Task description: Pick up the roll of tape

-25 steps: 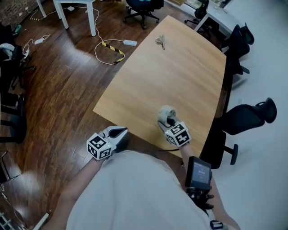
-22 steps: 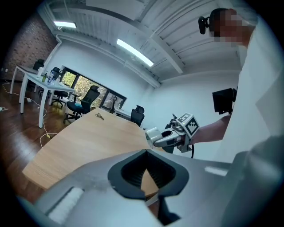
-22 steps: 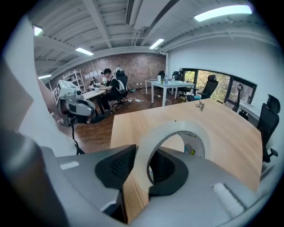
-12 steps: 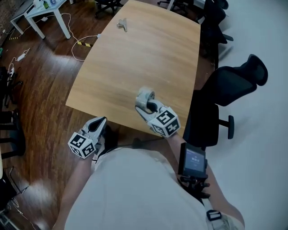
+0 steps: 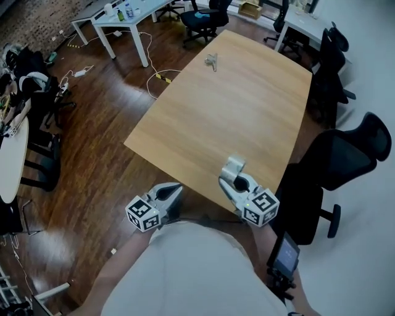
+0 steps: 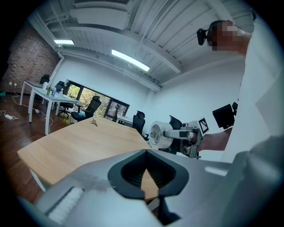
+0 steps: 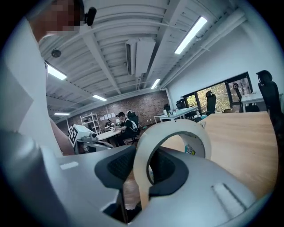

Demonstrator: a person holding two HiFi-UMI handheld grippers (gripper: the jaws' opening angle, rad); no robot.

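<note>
The roll of tape [image 5: 232,164], a whitish ring, is off the wooden table [image 5: 234,105] and hangs over its near edge. My right gripper [image 5: 234,177] is shut on it, with the ring's wall clamped between the jaws. In the right gripper view the roll of tape [image 7: 175,127] stands on edge across the right gripper [image 7: 146,162]. From the left gripper view I see the roll of tape [image 6: 160,134] sideways in the right gripper [image 6: 179,132]. My left gripper [image 5: 174,188] is in front of the table's near edge. The left gripper [image 6: 146,151] is shut with nothing in it.
A bunch of keys [image 5: 212,60] lies at the table's far end. Black office chairs [image 5: 345,160] stand along the table's right side. A white desk [image 5: 117,15] and a loose cable [image 5: 157,77] are on the wood floor to the left.
The right gripper has risen with the roll of tape and levelled out, so the roll has left the tabletop. The left gripper has shifted beside the table edge. The head view has swung.
</note>
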